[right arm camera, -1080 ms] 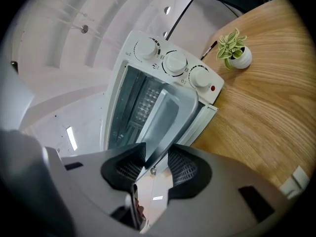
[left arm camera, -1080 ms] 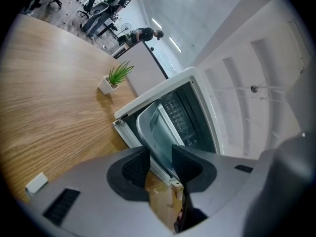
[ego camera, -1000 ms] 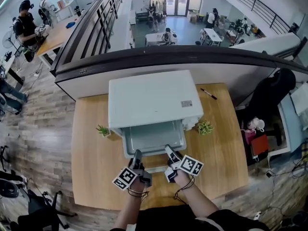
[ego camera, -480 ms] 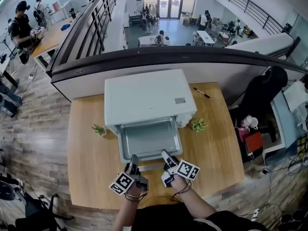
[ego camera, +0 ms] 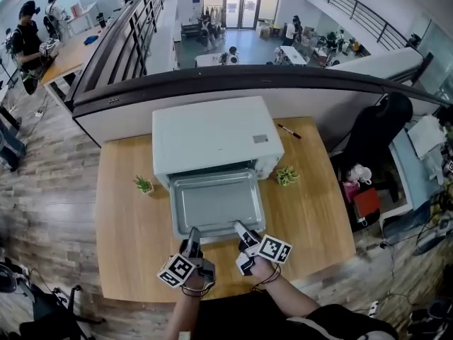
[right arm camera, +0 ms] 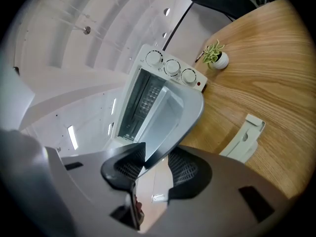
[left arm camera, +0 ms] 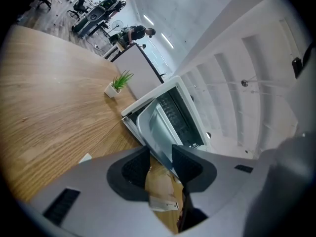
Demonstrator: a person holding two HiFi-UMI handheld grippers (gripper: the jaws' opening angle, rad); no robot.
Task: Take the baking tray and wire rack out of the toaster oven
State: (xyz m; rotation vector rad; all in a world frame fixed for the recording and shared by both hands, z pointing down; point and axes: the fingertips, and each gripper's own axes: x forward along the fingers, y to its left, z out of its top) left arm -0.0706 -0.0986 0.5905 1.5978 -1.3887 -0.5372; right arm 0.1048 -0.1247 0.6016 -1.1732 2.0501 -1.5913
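Grey baking tray (ego camera: 216, 204) sits half out of the toaster oven (ego camera: 212, 137), wire rack (right arm camera: 147, 98) inside. Left gripper (ego camera: 192, 232) and right gripper (ego camera: 239, 227) clamp its front rim.

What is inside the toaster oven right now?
Only the back end of the baking tray; the left gripper and right gripper clamp its front rim. Deeper in, a dark grid shows, possibly the wire rack. The tray and toaster oven walls hide the rest.
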